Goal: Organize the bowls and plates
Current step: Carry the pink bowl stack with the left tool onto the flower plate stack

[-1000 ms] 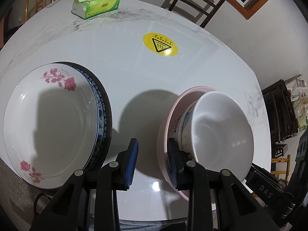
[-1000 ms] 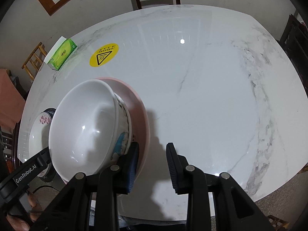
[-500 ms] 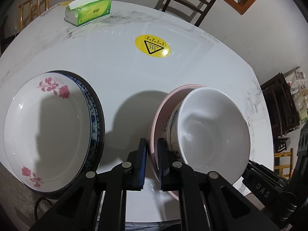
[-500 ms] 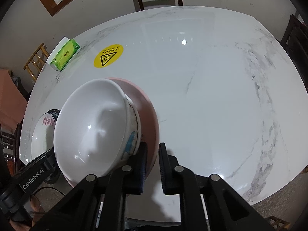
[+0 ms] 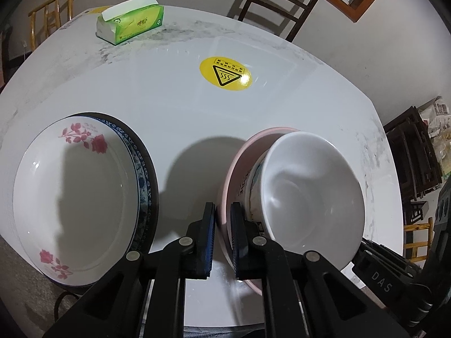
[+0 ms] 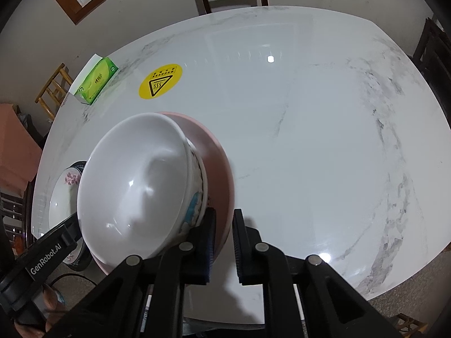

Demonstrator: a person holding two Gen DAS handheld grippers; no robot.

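Left wrist: both tongs point(image 5: 223, 235) point(image 6: 224, 240) angled steeply down, clamping pink bowl point(image 5: 239, 157) rim.

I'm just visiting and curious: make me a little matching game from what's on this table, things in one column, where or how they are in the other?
Things:
1. white bowl
2. rose plate
3. tissue box
4. yellow sticker

Places:
A. far table edge
B. stuck flat mid-table
C. nested in the pink bowl
D. stacked on a blue-rimmed plate

Pairs: 1-C, 2-D, 3-A, 4-B
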